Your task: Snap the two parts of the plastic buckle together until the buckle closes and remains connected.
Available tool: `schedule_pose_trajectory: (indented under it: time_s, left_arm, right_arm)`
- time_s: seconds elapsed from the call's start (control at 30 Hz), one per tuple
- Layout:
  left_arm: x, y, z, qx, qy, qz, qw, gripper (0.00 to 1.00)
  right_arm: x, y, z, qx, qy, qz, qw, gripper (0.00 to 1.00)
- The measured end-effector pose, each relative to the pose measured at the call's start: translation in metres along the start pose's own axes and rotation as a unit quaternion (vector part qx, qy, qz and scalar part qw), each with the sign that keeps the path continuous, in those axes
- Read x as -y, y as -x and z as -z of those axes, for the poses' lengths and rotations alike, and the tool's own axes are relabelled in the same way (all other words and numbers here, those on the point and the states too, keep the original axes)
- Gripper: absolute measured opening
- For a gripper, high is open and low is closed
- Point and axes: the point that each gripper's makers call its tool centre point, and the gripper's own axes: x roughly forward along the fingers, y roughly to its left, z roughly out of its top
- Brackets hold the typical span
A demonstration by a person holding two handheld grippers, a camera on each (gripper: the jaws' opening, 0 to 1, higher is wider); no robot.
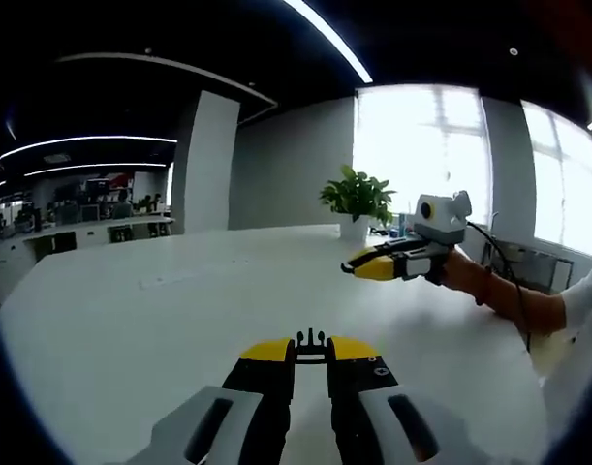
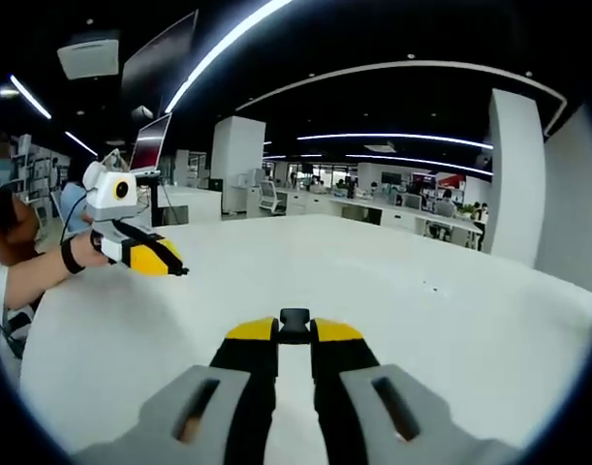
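Above the white bench (image 1: pixel 131 320) I hold both buckle halves, well apart. My left gripper (image 1: pixel 311 347) has its jaws clamped on the pronged half (image 1: pixel 311 341); my right gripper (image 2: pixel 294 329) on the socket half (image 2: pixel 295 325). Light, stiff, slippery plastic, I judge: grip the rear bodies.

Blown-out windows (image 1: pixel 441 155) glare over a bright table (image 1: pixel 160 320) (edges bend, fisheye), ceiling dim.
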Motion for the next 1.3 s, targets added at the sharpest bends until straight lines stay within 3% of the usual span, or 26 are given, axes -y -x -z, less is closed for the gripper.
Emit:
schedule_pose_trajectory:
  time_s: [0.13, 0.33, 0.53, 0.73, 1.3]
  left_arm:
    - [-0.003, -0.002, 0.002, -0.008, -0.008, 0.007, 0.9999, 0.12]
    - [0.001, 0.001, -0.003, 0.007, -0.002, 0.027, 0.9996, 0.12]
    - [0.002, 0.003, -0.005, 0.009, 0.006, 0.064, 0.9979, 0.12]
    - [0.001, 0.000, 0.001, -0.003, -0.004, 0.070, 0.9976, 0.11]
    - [0.023, -0.001, 0.012, -0.011, -0.043, 0.118, 0.9920, 0.11]
  right_arm:
    - [-0.008, 0.000, 0.000, 0.000, 0.005, -0.025, 0.9997, 0.11]
    - [-0.021, 0.000, 0.003, -0.005, 0.013, -0.059, 0.9982, 0.11]
    - [-0.035, -0.001, 0.007, -0.012, 0.016, -0.093, 0.9955, 0.11]
    - [-0.046, -0.001, 0.011, -0.022, 0.023, -0.117, 0.9926, 0.11]
    - [-0.073, 0.001, 0.019, -0.035, 0.035, -0.187, 0.9811, 0.11]
